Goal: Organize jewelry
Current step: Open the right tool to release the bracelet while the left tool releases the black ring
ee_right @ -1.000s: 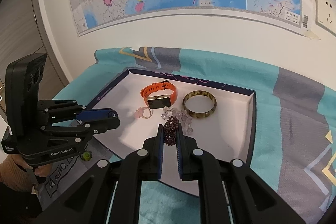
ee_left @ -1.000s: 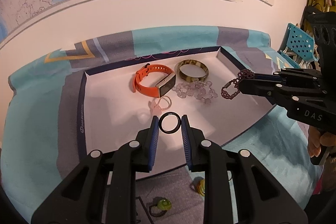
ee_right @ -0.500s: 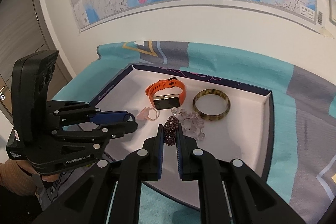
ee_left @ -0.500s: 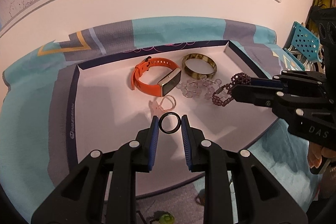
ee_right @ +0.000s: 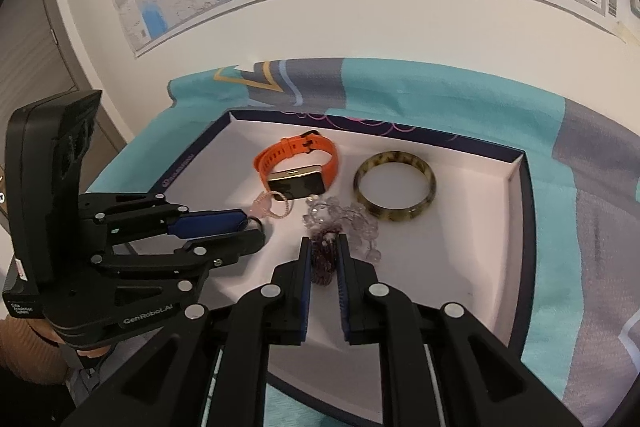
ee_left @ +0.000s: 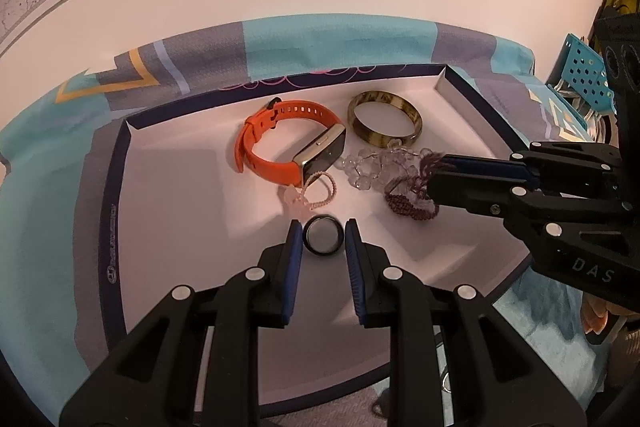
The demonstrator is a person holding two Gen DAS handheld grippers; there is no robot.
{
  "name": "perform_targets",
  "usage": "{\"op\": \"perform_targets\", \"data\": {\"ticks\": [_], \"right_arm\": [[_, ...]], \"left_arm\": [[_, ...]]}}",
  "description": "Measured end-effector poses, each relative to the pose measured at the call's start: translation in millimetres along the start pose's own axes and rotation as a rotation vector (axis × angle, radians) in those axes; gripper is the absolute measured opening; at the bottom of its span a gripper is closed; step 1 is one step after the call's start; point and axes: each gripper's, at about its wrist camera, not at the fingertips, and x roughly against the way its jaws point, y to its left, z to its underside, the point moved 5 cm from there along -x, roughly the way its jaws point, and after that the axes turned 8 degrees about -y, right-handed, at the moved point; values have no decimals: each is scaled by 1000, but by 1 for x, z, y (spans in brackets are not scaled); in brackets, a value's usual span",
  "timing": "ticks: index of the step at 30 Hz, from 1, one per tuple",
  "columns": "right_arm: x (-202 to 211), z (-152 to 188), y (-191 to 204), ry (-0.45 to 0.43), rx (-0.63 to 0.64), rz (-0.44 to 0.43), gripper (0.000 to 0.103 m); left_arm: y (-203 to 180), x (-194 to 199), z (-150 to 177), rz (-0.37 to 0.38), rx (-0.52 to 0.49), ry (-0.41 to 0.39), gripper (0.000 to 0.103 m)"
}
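Observation:
My left gripper [ee_left: 323,235] is shut on a black ring [ee_left: 323,237], low over the white tray [ee_left: 180,219], just in front of a pink beaded ring [ee_left: 316,191]. My right gripper [ee_right: 323,250] is shut on a dark purple bead bracelet [ee_right: 324,259], whose loop [ee_left: 408,205] touches the tray floor. In the tray lie an orange watch [ee_left: 288,147], a brown bangle [ee_left: 384,125] and a clear bead bracelet [ee_left: 376,167]. The left gripper shows in the right wrist view [ee_right: 248,227].
The tray has a dark blue rim [ee_right: 524,211] and sits on a teal and grey cloth [ee_right: 440,95] against a white wall with a map. A blue perforated basket [ee_left: 584,71] stands at the far right.
Both grippers have moved forward and down over the tray. The purple bracelet now reaches the tray floor next to the clear beads. The black ring has tilted flatter.

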Motion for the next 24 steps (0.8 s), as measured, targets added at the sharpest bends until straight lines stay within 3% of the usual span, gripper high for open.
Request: {"op": "perform_targets", "data": {"ticks": [7, 11, 15, 24], "right_arm": [[2, 0, -6, -9, -7, 27, 15], [8, 0, -9, -21, -7, 47, 17], [23, -1, -6, -48, 23, 71, 23], [59, 13, 16, -72, 84, 16, 30]], "left_arm": [[0, 1, -2, -1, 7, -10, 23], [3, 14, -4, -10, 7, -50, 34], [7, 35, -3, -21, 4, -94, 36], [8, 83, 10, -21, -18, -175, 41]]}}
